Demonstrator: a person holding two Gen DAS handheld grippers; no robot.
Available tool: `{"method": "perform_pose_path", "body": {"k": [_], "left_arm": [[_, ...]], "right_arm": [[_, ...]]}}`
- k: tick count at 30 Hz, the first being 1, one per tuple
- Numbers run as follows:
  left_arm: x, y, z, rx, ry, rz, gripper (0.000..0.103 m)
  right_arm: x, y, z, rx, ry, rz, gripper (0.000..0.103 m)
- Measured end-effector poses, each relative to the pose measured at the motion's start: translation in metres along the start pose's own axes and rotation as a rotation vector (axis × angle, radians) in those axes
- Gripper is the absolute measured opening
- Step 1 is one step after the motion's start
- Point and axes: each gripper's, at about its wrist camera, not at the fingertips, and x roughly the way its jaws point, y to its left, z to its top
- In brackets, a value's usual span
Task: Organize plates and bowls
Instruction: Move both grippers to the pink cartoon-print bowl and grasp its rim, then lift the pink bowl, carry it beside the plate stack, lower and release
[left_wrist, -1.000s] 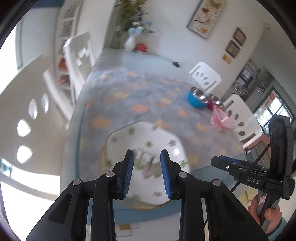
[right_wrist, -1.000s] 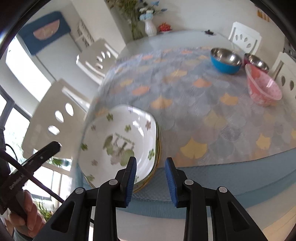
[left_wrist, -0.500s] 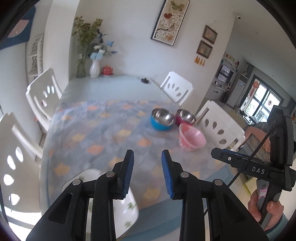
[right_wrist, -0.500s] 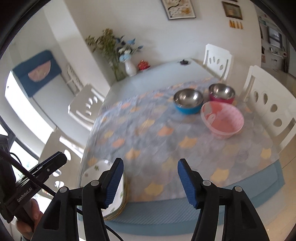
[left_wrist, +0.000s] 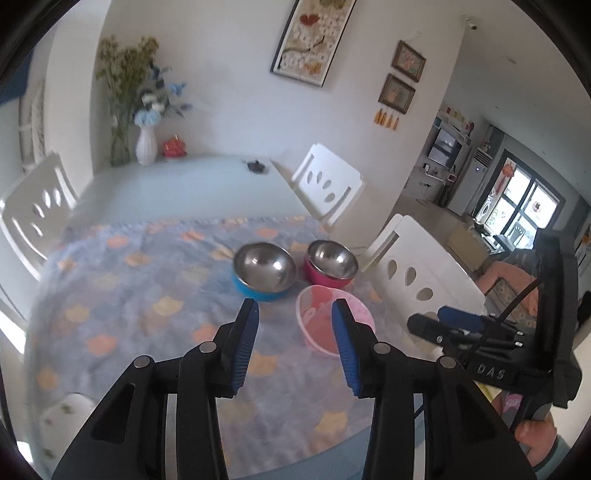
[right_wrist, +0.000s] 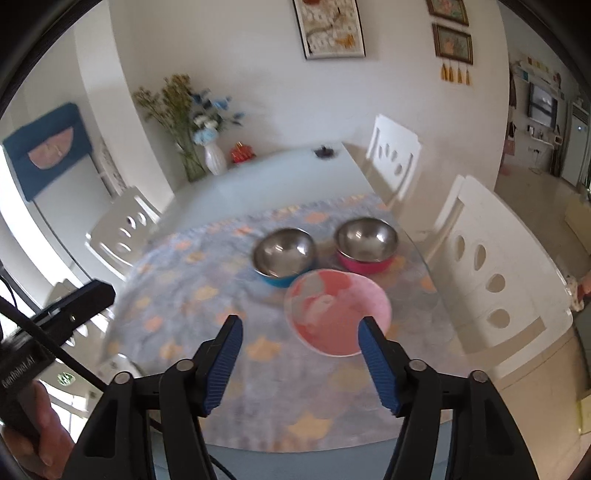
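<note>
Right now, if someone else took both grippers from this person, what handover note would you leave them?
Left gripper: open, empty, held above the tablecloth.
Right gripper: open wider, empty, pointed toward the pink bowl.
Bowls: the pink bowl sits nearest; behind it the blue bowl and the magenta bowl stand side by side. All three are separate, none nested.
Plates: floral plates lie at the near left table edge.
Done: nothing visibly sorted among the bowls.
Left: probably gather the bowls, starting with the pink one.
</note>
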Motion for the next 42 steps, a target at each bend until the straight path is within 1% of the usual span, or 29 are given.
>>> {"method": "perform_pose_path", "body": {"k": [2, 6, 7, 10, 11, 13, 20, 23, 28, 30, 33, 34, 36, 38, 39, 40, 42], "left_arm": [[0.025, -0.003, 0.001, -0.039, 0.029, -0.006, 0.039], [0.072, -0.002, -0.005, -0.106, 0.105, 0.007, 0.039], [0.085, -0.001, -0.007, -0.122, 0.129, 0.012, 0.039], [0.118, 0.003, -0.014, -0.157, 0.199, 0.014, 0.039], [0.128, 0.004, -0.017, -0.164, 0.221, 0.017, 0.039], [0.144, 0.005, -0.020, -0.175, 0.256, 0.008, 0.039], [0.190, 0.010, -0.031, -0.218, 0.347, 0.001, 0.039], [0.205, 0.009, -0.034, -0.212, 0.369, 0.003, 0.039], [0.222, 0.008, -0.038, -0.202, 0.393, 0.002, 0.039], [0.228, 0.008, -0.040, -0.200, 0.403, -0.004, 0.037], [0.237, 0.008, -0.043, -0.201, 0.415, -0.018, 0.036], [0.238, 0.007, -0.044, -0.201, 0.415, -0.023, 0.034], [0.240, 0.006, -0.045, -0.198, 0.420, -0.037, 0.021], [0.240, 0.003, -0.046, -0.179, 0.415, -0.050, 0.014], [0.240, 0.001, -0.045, -0.168, 0.410, -0.046, 0.014], [0.239, 0.000, -0.045, -0.158, 0.405, -0.043, 0.014], [0.238, -0.002, -0.045, -0.148, 0.403, -0.036, 0.014]], "right_arm": [[0.019, -0.019, 0.004, 0.005, 0.037, 0.009, 0.065], [0.057, -0.049, 0.007, 0.023, 0.096, 0.023, 0.065], [0.064, -0.052, 0.006, 0.024, 0.106, 0.022, 0.065], [0.099, -0.070, 0.004, 0.034, 0.176, 0.020, 0.065], [0.106, -0.073, 0.003, 0.038, 0.188, 0.022, 0.065], [0.122, -0.081, 0.001, 0.044, 0.219, 0.016, 0.065], [0.166, -0.100, 0.001, 0.063, 0.284, 0.009, 0.065], [0.179, -0.106, 0.001, 0.077, 0.302, 0.015, 0.065], [0.195, -0.108, 0.000, 0.063, 0.313, 0.026, 0.065], [0.199, -0.106, -0.001, 0.051, 0.316, 0.033, 0.065], [0.205, -0.105, -0.003, 0.037, 0.322, 0.038, 0.057], [0.207, -0.104, -0.004, 0.035, 0.329, 0.037, 0.053], [0.212, -0.105, -0.007, 0.035, 0.340, 0.039, 0.045], [0.214, -0.104, -0.008, 0.029, 0.346, 0.033, 0.031], [0.215, -0.103, -0.010, 0.026, 0.351, 0.037, 0.027], [0.216, -0.102, -0.011, 0.023, 0.355, 0.049, 0.020], [0.213, -0.098, -0.012, 0.006, 0.349, 0.036, 0.020]]}}
